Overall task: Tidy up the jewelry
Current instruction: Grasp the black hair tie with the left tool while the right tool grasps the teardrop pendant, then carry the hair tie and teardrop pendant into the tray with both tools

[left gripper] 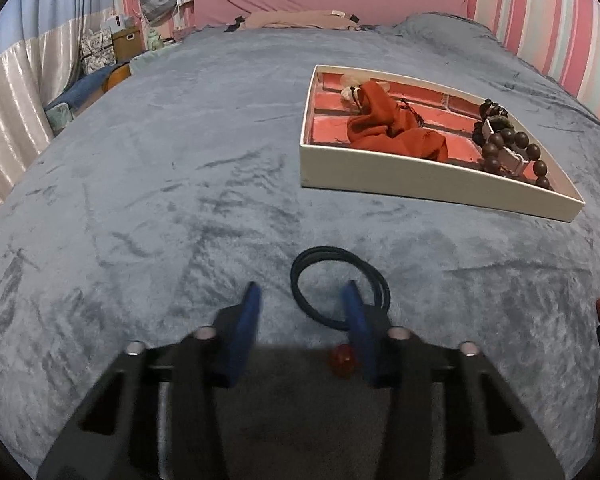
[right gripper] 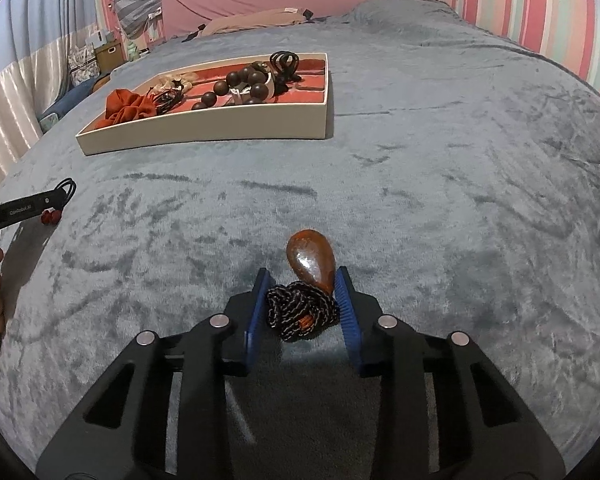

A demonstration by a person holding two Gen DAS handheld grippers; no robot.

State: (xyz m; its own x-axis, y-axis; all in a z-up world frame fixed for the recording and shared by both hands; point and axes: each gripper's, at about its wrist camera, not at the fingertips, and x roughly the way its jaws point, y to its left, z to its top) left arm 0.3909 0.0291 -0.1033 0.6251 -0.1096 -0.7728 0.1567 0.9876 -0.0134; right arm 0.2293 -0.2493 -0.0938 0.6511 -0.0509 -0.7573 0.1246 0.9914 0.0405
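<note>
A grey plush bedspread (right gripper: 440, 168) fills the pink-striped room, jewelry tray (right gripper: 220, 128) lying farther back. The right gripper (right gripper: 304, 300), angled down, clamps a cord-tied brown pendant (right gripper: 312, 264). The left gripper (left gripper: 304, 308) straddles a black cord loop (left gripper: 332, 276), pads apart.

Both wrist views overlook bedspread (left gripper: 180, 200), sharing tray (left gripper: 380, 178)

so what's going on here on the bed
A person is sorting jewelry on a grey blanket with two handheld grippers. The right gripper is closed around a brown pendant's coiled cord. The left gripper straddles one side of a black cord loop with a red bead, gripping nothing yet. The tray already holds beads and a red cloth.
</note>
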